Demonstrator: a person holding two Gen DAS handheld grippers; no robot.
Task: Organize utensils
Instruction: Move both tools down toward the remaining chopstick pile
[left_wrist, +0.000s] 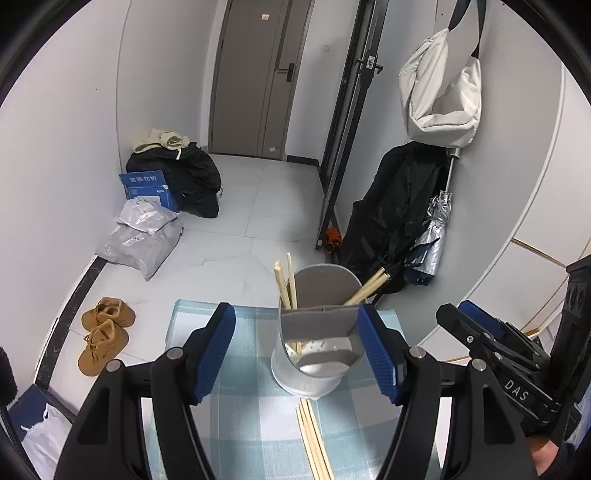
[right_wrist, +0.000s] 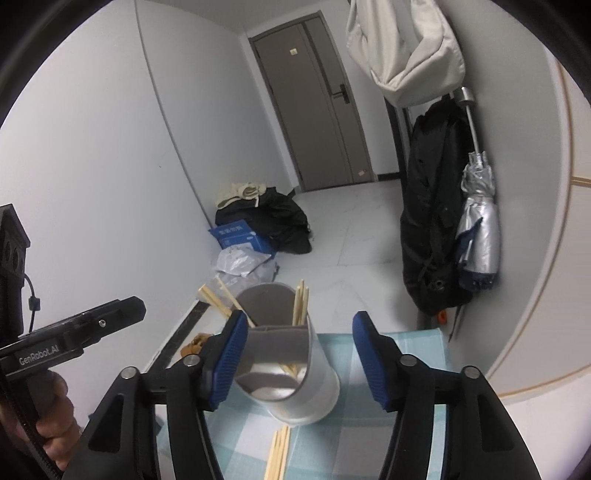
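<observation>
Both jaws are held wide open and empty; the utensil holder (left_wrist: 314, 332) is framed between the left gripper (left_wrist: 297, 352) pads, loose chopsticks (left_wrist: 314, 439) lying just below.

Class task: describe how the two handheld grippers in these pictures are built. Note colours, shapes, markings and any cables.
Both are black, angular frames with silver pivot bolts. The left gripper and right gripper each carry two ribbed blue pads. Seen from the side, the right one bears white lettering "DAS"; the left one reads "GenRobot.AI", with a thin black cable behind it.
</observation>
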